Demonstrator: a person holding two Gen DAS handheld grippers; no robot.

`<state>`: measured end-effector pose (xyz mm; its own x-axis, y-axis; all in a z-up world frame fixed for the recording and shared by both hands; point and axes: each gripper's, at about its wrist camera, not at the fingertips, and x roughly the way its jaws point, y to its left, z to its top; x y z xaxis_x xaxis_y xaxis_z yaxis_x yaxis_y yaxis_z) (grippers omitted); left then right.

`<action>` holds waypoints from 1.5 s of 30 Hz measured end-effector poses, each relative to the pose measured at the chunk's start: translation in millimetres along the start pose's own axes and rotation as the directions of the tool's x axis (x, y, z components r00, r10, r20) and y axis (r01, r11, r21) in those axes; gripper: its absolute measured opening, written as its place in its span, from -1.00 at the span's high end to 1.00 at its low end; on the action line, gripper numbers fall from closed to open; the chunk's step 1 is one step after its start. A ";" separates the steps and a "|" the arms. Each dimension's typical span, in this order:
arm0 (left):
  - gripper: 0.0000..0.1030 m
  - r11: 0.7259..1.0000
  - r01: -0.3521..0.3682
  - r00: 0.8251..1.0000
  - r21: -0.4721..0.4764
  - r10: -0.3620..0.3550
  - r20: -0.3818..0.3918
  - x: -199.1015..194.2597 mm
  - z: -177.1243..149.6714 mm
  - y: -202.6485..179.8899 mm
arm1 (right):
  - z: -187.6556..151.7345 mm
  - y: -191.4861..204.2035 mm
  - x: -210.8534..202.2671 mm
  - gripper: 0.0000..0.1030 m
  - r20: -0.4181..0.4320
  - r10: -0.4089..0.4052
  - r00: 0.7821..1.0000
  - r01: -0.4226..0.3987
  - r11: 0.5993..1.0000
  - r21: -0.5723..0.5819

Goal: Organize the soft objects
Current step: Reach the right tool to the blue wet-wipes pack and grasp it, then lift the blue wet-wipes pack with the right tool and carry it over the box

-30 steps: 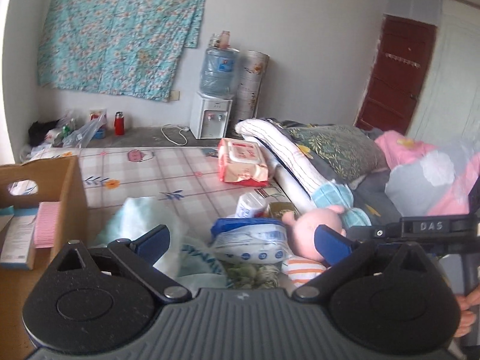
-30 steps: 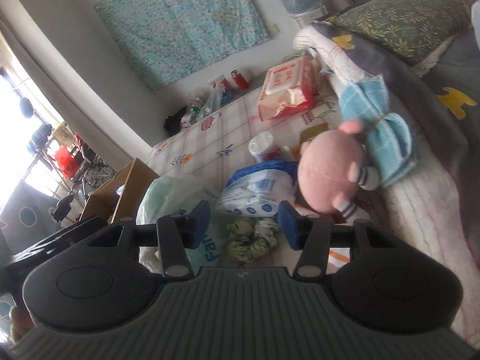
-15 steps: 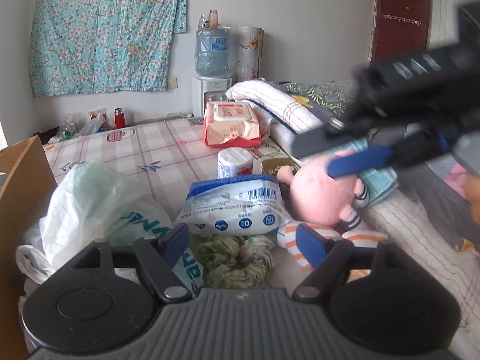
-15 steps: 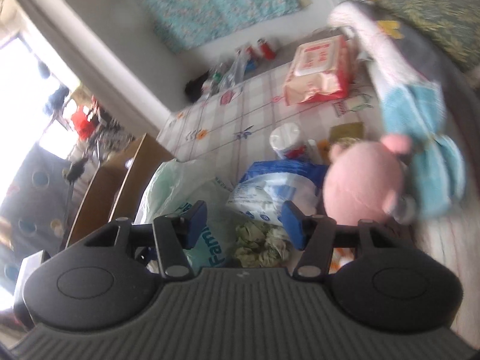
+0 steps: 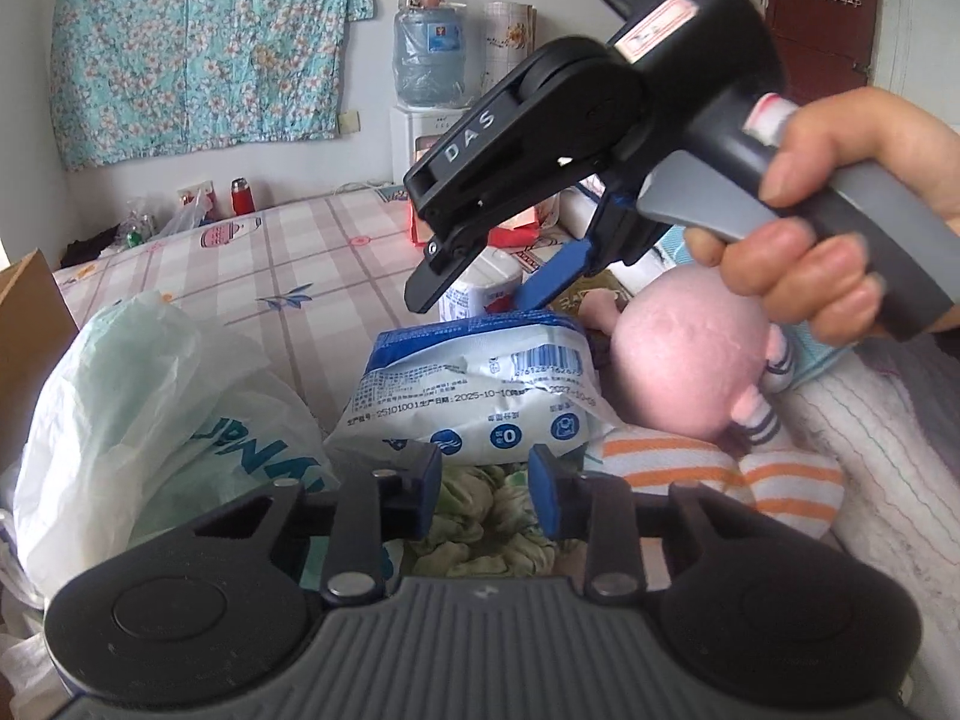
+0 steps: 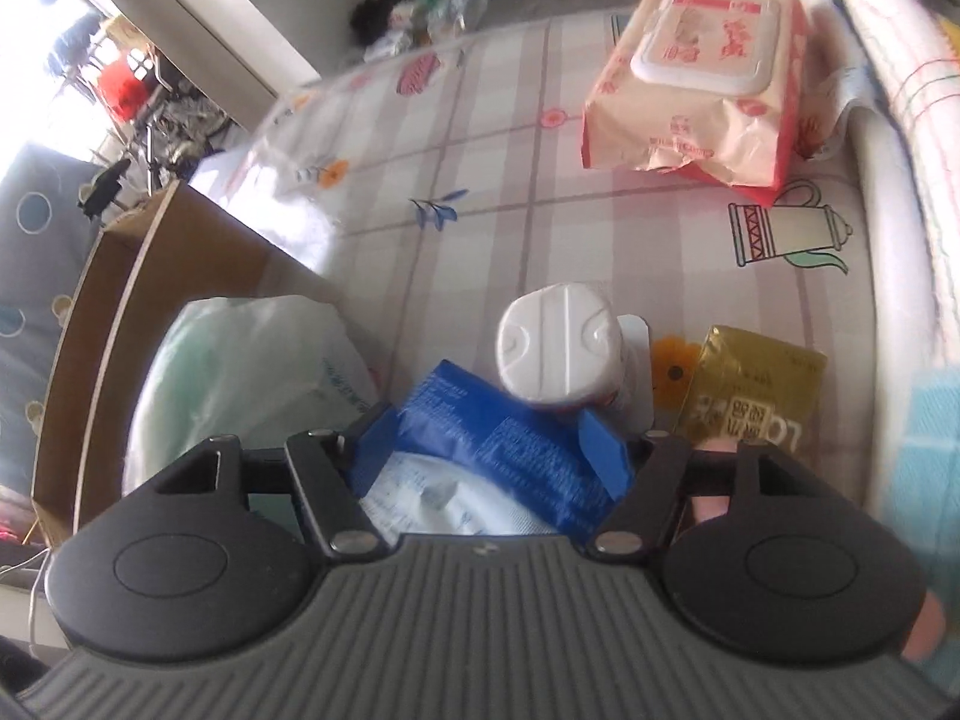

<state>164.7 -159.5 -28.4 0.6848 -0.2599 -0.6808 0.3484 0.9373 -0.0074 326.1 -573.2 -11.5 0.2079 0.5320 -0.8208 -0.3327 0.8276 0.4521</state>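
Observation:
In the left wrist view my left gripper (image 5: 486, 495) is low over a crumpled green cloth (image 5: 480, 531). Its jaws are closing, and the blue pads (image 5: 429, 495) press into the cloth's sides. Just beyond lies a blue and white soft pack (image 5: 480, 384). My right gripper (image 5: 474, 303), held by a hand (image 5: 840, 210), points down at that pack. In the right wrist view the right gripper (image 6: 489, 450) is opening, and the pack (image 6: 498, 462) lies between its spread fingers. A pink plush toy (image 5: 684, 366) with striped legs lies to the right of the pack.
A white plastic bag (image 5: 138, 408) bulges on the left beside a cardboard box (image 6: 120, 300). Past the blue pack stand a white capped bottle (image 6: 558, 354), a gold packet (image 6: 750, 396) and a pink wipes pack (image 6: 690, 78) on the checked sheet (image 6: 480, 150). Folded bedding rises at the right.
My left gripper has sunk toward the green cloth and its jaws have narrowed. The right gripper has swung over the blue pack, tilted down and widened, and now fills the left view's upper right.

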 end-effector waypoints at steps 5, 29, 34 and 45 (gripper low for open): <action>0.48 1.000 0.001 1.000 -0.022 -0.001 -0.027 9.6 0.9 8.6 | 9.8 -14.2 28.3 -0.42 -0.081 0.019 0.997 -0.016 0.999 0.037; 0.49 1.000 -0.024 0.994 0.021 0.026 -0.106 5.7 -13.2 -1.8 | -35.8 27.7 -53.1 -0.55 -0.007 0.210 0.978 -0.210 0.978 0.007; 0.44 0.998 -0.036 0.991 0.052 0.042 -0.125 1.4 -17.2 -13.4 | -52.5 27.3 -61.4 -0.55 0.033 0.249 0.968 -0.250 0.968 0.022; -0.21 0.996 0.020 0.991 0.092 -0.007 -0.135 -13.6 -25.7 -20.4 | -77.7 26.4 -74.9 -0.55 0.059 0.337 0.940 -0.341 0.937 0.071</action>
<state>131.8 -169.2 -37.9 0.5892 -0.2330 -0.7737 0.4197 0.9065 0.0467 230.3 -605.1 34.8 0.1379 0.7896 -0.5980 -0.3173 0.6071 0.7285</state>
